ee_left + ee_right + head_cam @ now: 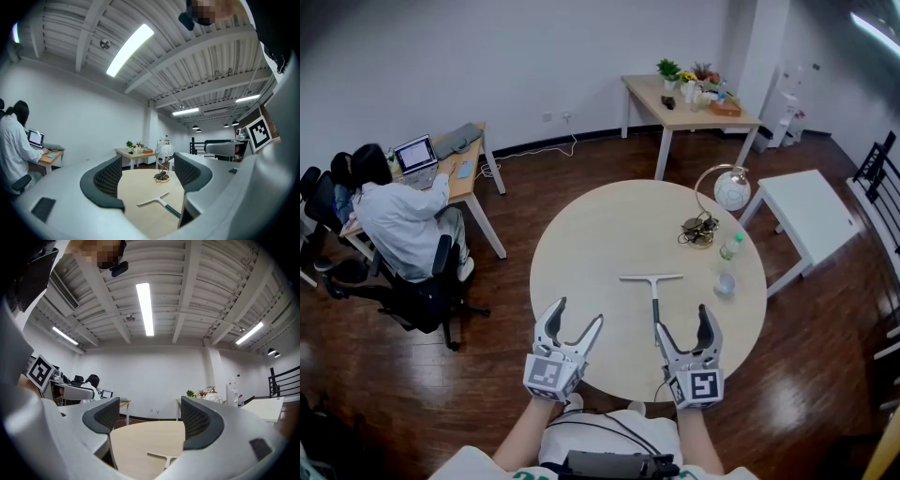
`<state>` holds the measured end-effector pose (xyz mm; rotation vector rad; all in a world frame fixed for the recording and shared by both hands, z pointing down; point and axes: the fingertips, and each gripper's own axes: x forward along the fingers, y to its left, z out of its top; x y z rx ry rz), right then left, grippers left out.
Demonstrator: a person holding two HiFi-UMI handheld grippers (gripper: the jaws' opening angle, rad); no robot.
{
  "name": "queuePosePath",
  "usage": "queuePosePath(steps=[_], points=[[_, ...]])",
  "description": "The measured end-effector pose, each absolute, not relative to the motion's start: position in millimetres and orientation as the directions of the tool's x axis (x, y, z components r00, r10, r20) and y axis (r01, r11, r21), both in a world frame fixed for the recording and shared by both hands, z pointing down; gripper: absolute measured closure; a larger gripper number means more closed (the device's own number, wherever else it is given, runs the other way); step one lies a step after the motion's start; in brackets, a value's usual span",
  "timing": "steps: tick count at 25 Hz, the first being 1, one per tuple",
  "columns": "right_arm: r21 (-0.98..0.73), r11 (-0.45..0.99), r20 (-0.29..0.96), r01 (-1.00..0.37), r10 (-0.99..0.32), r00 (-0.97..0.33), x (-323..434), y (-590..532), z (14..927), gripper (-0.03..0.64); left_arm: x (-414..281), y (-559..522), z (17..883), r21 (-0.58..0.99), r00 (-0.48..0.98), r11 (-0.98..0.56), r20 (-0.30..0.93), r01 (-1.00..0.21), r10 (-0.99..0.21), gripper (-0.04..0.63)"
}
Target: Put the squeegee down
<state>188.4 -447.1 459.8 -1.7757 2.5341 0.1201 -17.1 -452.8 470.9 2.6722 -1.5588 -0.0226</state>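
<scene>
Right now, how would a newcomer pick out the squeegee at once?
Find the round pale table in the room's middle. The squeegee lies flat on it, handle pointing at the right gripper. It is the only T-shaped thing; the lamp and bottles sit farther right.

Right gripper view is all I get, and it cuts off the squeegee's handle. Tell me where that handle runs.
Observer: Head view: the squeegee lies flat on the round table, handle pointing toward the person, ending beside the right hand-held gripper.
Operator: Report the left hand-held gripper's jaws.
Observer: The left hand-held gripper is open and empty, left of the handle.
Operator: Name what stands right of the blade.
Observer: A green-capped bottle, on the table.
</scene>
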Motion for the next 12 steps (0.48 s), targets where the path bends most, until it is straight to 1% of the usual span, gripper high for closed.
queuePosePath(steps=[4,12], points=[[0.006,0.371,-0.072,-0.928,-0.926,-0.371,178.0,-444.1,458.3,0.181,-12.0,-449.3,463.3,0.074,0.492,-0.49,0.003,-0.868,-0.871,0.256],[-0.016,0.372,-0.077,-0.928,-0.926,-0.37,174.5,-444.3,457.1,0.181,-15.1,-447.1,460.1,0.077,0.493,-0.492,-0.005,-0.867,-0.87,0.256]])
